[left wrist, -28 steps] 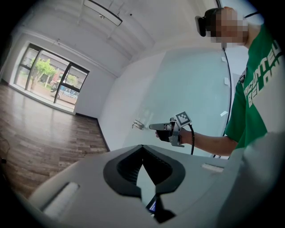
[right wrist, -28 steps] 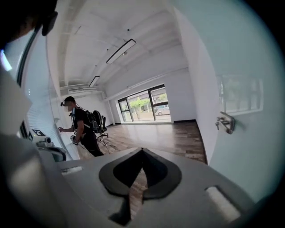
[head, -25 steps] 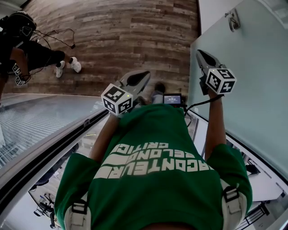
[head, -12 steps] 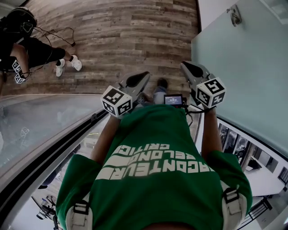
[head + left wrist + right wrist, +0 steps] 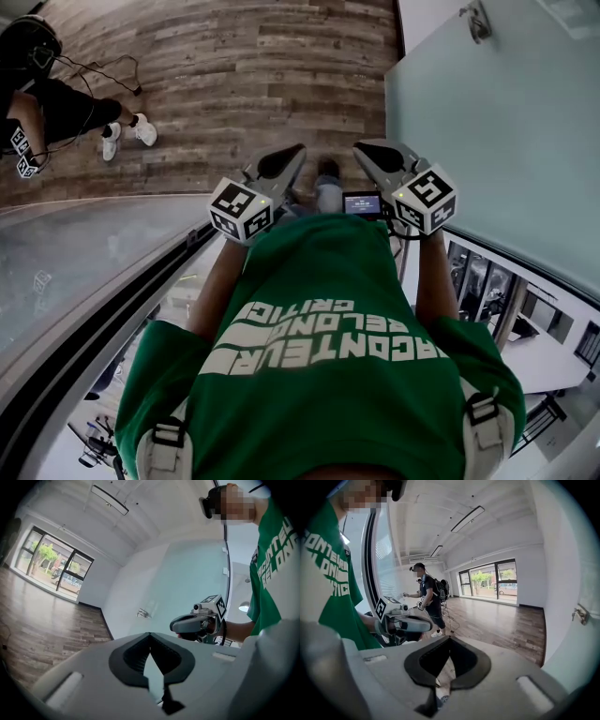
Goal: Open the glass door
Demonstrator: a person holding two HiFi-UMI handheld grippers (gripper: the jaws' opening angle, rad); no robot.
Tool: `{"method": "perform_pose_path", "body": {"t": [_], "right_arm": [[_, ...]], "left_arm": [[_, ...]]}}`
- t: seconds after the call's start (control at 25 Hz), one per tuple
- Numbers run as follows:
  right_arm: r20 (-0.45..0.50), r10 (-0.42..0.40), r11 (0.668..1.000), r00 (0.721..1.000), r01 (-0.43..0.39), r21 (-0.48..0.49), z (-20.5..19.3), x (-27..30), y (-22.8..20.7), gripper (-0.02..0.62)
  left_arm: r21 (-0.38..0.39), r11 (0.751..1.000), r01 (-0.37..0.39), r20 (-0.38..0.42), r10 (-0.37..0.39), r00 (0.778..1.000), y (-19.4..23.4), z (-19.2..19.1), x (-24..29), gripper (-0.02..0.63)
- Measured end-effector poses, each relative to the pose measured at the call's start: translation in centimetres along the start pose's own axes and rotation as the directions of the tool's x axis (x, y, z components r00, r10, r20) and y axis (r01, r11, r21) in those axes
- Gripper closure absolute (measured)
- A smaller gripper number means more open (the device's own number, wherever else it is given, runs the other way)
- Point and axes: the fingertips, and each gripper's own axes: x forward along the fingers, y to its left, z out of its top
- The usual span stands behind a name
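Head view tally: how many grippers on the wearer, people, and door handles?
Grippers: 2, left gripper and right gripper
People: 2, wearer in green and bystander
Door handle: 1
Total: 5

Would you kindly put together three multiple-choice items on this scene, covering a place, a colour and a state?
1. Where in the head view is the door handle?
A. upper right, on the glass door
B. lower left
C. centre

2. What colour is the person's shirt?
A. red
B. green
C. white

3. How do the right gripper's jaws stand?
A. wide apart
B. shut on the handle
C. together, empty

Answers: 1 A, it sits high on the door at right; 2 B, green with pale lettering; 3 C, its own view shows the tips meeting with nothing between.
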Motion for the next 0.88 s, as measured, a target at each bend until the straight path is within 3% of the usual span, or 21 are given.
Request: {"method": "perform_pose_path", "body": {"t": [0.28, 0.64, 0.88], "right_arm": [[0.018, 0.006, 0.995, 1.000, -0.004, -0.100, 0.1, -0.9, 0.1, 0.603], [0.050, -0.014, 0.990, 0.999, 0.021, -0.140, -0.4, -4.3, -3.1, 0.603], [0.105, -0.071, 0.988, 0.992, 0.084, -0.131, -1.5, -7.8, -7.2, 0.603]], "left_arm": [[0.103, 0.994, -0.046, -0.002, 0.046, 0.999, -0.5, 0.1, 0.7, 0.589], [0.217, 0.961, -0.170, 0.107, 0.149, 0.983, -2.2, 1.5, 2.6, 0.589], [0.174, 0.973, -0.152, 0.127, 0.131, 0.983, -4.5, 1.6, 6.5, 0.589]]}}
